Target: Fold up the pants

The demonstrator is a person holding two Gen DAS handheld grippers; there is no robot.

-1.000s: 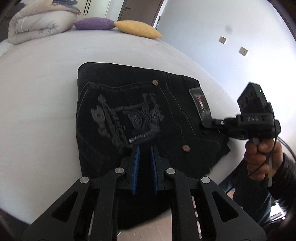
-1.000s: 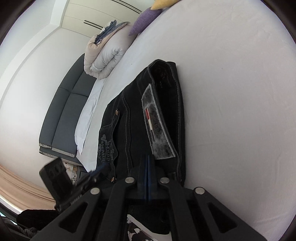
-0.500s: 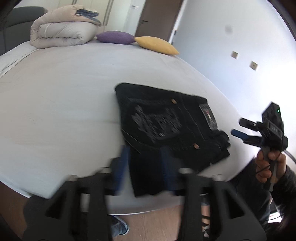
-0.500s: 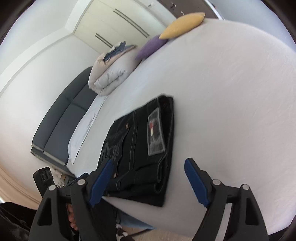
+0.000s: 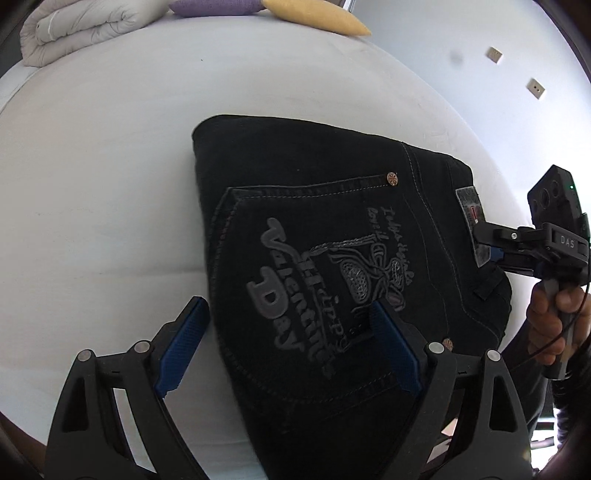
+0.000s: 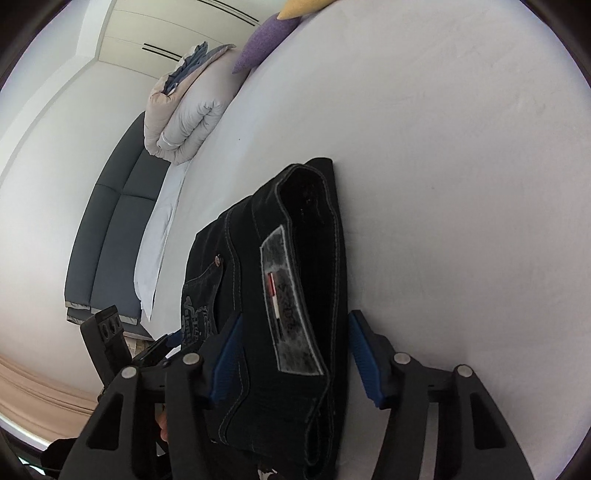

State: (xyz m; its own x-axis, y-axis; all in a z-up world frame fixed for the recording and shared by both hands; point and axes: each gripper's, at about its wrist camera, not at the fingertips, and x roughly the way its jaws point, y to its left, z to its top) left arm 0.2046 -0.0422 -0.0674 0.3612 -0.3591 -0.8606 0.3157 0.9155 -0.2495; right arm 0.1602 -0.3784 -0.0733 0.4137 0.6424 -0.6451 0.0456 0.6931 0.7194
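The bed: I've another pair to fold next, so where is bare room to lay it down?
The white sheet is bare between the folded black pants and the rolled duvet, and up toward the purple pillow and yellow pillow. In the right wrist view the sheet beyond the waistband is bare too. The near edge is crowded: both grippers and the pants.

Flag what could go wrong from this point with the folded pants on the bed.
1. The black pants lie at the near edge of the white bed; a tug could slide the bundle off.
2. The right claw, whose jaws have just been closing, straddles the waistband by the label patch; pinching only the top layer may undo the fold.
3. The left claw, just opened wide over the pocket, could drag the fabric askew.
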